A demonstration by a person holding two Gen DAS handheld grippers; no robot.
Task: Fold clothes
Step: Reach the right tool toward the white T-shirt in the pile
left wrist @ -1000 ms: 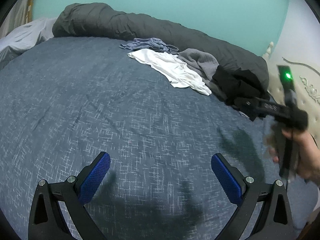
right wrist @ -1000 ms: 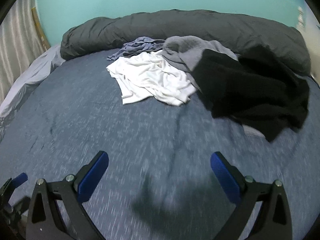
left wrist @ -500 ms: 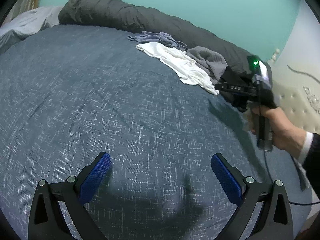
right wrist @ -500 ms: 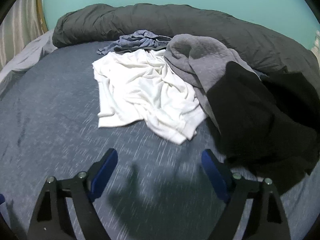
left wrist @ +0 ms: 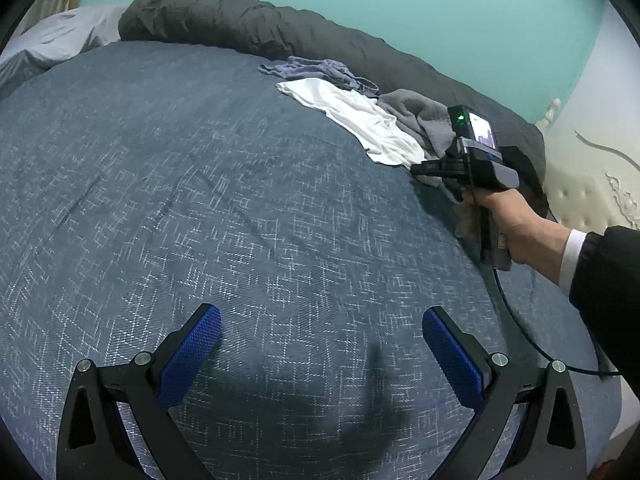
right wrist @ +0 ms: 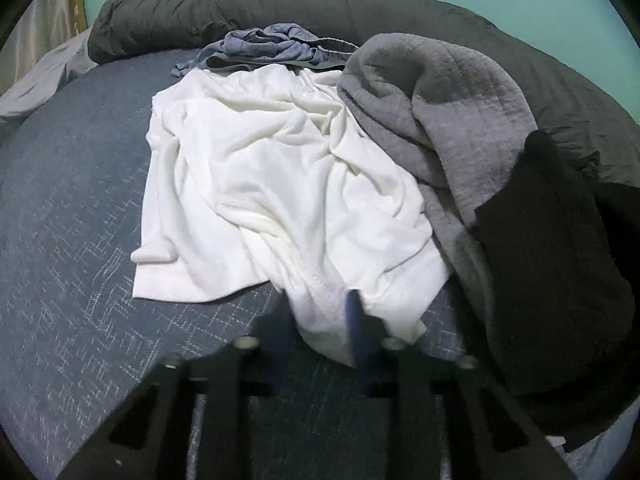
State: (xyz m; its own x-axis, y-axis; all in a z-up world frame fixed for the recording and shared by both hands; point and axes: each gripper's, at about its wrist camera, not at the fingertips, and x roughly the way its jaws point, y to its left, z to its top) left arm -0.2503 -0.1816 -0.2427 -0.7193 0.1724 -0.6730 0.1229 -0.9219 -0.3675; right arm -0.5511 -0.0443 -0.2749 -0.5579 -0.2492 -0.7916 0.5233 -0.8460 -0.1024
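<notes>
Behind the bed I see a plain turquoise wall [left wrist: 400,12], and the bed itself is covered with a dark blue woven bedspread with small white flecks [left wrist: 200,200]. Along the far edge lies a long rolled dark grey duvet [left wrist: 248,28]. At the lower centre of the right wrist view, my right gripper [right wrist: 320,320] has just been closing, and its blue pads now pinch the near hem of the crumpled white cotton T-shirt [right wrist: 272,176]; the picture is blurred there. This shirt lies in the middle of that frame, touching a thick grey quilted sweatshirt [right wrist: 448,100] on its right. A black garment [right wrist: 552,260] lies at the right edge, partly over the grey one, and a small blue-grey crumpled garment [right wrist: 268,44] is behind the shirt. In the left wrist view, my left gripper [left wrist: 320,340] stands wide apart over bare bedspread at the bottom, holding nothing. At the right of this frame a hand [left wrist: 516,228] in a dark sleeve holds the other gripper's handle.
</notes>
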